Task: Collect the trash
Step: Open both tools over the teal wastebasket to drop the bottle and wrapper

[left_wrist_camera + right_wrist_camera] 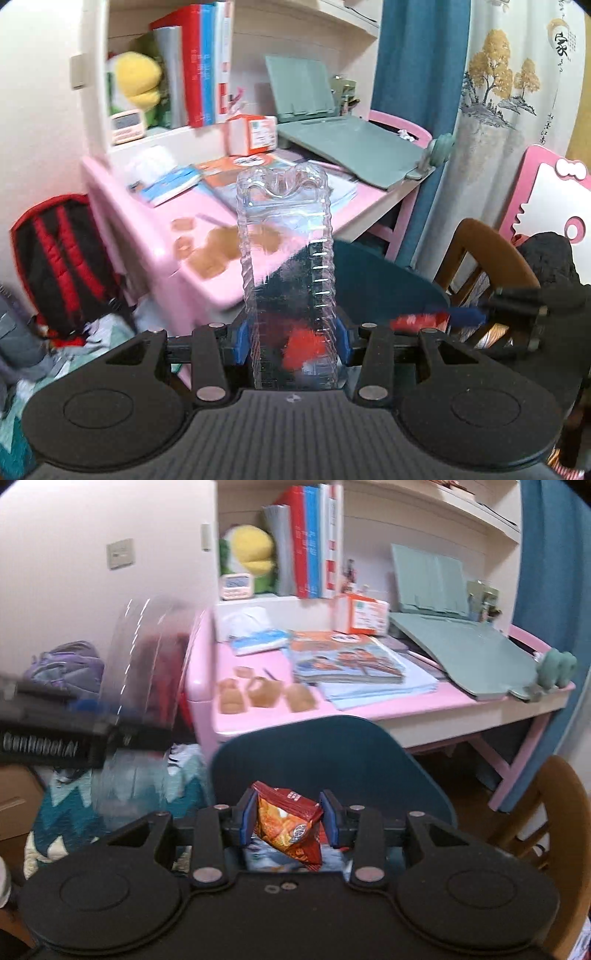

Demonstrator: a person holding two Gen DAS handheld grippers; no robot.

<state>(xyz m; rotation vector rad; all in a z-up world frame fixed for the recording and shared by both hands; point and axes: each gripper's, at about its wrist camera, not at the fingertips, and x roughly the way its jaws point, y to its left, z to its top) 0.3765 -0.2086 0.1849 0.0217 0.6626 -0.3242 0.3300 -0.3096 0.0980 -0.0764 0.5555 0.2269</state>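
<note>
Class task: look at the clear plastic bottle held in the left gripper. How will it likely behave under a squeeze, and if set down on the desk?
The clear plastic bottle looks empty, so it is probably light. Its thin ribbed walls would likely flex or crumple if the left gripper squeezed harder. Laid on its side on the pink desk, it might roll.

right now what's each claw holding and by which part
Left claw clamps the clear plastic bottle near its lower end. Right claw pinches the red snack bag across its middle.
</note>
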